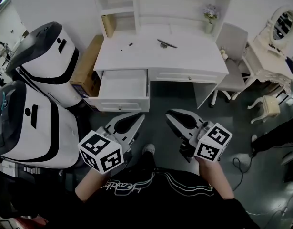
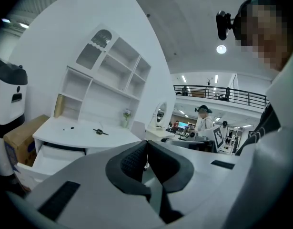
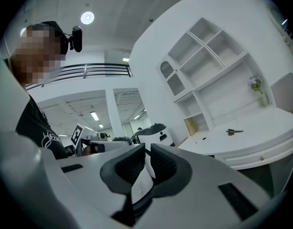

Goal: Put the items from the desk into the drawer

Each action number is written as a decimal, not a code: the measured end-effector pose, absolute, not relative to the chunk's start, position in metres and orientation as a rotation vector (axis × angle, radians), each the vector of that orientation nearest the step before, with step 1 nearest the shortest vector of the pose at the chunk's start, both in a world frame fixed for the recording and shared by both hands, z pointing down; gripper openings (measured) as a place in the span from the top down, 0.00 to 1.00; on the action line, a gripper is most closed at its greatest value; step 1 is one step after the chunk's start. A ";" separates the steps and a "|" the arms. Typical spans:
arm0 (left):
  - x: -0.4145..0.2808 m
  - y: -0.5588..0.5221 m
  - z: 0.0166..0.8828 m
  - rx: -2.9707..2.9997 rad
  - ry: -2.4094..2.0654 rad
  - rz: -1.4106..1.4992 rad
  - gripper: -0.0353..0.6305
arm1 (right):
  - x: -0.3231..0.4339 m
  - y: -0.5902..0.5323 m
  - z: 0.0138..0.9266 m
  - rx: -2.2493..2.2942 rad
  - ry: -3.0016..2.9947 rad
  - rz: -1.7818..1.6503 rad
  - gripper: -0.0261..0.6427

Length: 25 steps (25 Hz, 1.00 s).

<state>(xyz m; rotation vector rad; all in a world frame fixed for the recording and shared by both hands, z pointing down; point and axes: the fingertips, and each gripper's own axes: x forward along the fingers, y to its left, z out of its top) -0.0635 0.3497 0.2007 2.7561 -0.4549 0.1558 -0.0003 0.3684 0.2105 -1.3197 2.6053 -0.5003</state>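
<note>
Looking at this, it all hinges on reach. The dark stick-like item (image 1: 166, 43) lies well ahead of the right claw (image 1: 172, 114), almost straight out from it, with its long axis crosswise to the claw's line. The right claw is nearer to it than the left claw (image 1: 136, 118), which faces the open drawer (image 1: 122, 87). Both claws are pinched closed and hold nothing. The item sits on the desk (image 1: 194, 58), well apart from either.
</note>
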 end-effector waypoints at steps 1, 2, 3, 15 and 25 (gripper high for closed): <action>-0.060 0.327 0.198 2.756 -0.447 0.151 0.91 | 0.004 0.346 0.209 -1.326 2.606 -0.507 0.87; -0.055 0.305 0.196 2.756 -0.438 0.148 0.91 | 0.009 0.324 0.209 -1.332 2.607 -0.517 0.87; -0.050 0.283 0.197 2.752 -0.432 0.149 0.91 | 0.014 0.303 0.210 -1.338 2.608 -0.529 0.87; 0.014 0.086 0.249 2.719 -0.450 0.241 0.91 | 0.078 0.129 0.244 -1.396 2.588 -0.616 0.87; 0.050 -0.009 0.276 2.680 -0.625 0.325 0.89 | 0.124 0.041 0.269 -1.269 2.643 -0.683 0.87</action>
